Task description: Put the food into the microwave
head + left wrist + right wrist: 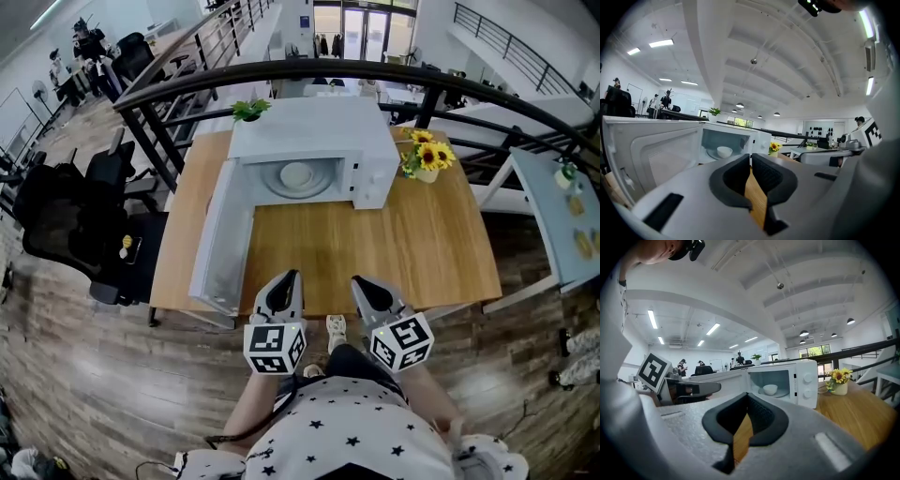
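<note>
The left gripper (286, 277) and the right gripper (362, 281) are both squeezed shut with nothing in them. Their dark, bumpy pads (734, 176) touch at the tips. Both are at the near edge of the table (403, 253) and point at the microwave (319, 131).

The food is in a small white bowl (297, 174). It sits in the middle of the microwave on a round glass plate (321, 187). The bowl is round and stands upright, open side up.

The microwave is a smooth white box. Its long side runs left to right, and its open front faces the person. Its door (220, 246) is swung wide open on the left and sticks out toward the person. Two round knobs (806, 378) are on its right side.

The table is light brown wood. Yellow sunflowers (427, 156) in a pale pot stand just right of the microwave. A little green plant (250, 110) is behind it.
</note>
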The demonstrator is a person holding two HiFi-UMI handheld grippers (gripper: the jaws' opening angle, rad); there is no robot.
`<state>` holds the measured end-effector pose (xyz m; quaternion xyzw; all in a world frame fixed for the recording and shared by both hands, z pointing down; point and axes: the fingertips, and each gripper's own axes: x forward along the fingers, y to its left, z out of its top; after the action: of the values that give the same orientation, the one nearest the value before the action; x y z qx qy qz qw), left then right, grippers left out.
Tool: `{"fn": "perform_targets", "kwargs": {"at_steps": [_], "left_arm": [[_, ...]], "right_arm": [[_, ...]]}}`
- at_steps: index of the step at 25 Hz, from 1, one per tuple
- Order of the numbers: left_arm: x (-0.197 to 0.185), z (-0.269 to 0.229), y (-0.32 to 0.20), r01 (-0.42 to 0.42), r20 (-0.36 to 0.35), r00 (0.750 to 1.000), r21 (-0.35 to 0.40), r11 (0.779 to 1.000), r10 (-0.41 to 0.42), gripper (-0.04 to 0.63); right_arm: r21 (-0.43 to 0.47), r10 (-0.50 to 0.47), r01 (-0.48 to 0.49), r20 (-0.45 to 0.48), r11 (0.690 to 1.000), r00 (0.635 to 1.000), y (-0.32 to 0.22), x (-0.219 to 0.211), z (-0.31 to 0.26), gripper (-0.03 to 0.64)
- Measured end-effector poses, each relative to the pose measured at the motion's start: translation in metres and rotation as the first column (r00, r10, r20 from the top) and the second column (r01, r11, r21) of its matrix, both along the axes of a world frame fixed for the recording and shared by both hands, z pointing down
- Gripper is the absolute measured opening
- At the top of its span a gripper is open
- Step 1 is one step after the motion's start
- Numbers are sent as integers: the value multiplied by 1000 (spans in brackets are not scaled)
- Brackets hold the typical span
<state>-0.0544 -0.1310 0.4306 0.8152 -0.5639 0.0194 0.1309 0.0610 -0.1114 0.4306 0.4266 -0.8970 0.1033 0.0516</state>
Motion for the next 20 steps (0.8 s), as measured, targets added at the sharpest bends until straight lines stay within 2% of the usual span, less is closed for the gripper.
{"fn": "perform_targets", "kwargs": {"at_steps": [20], "left_arm": [[-7,1,19,-8,10,1000,-14,1000,8,18]], "right_arm": [[40,6,-6,-3,999,1000,14,-4,-7,5]]}}
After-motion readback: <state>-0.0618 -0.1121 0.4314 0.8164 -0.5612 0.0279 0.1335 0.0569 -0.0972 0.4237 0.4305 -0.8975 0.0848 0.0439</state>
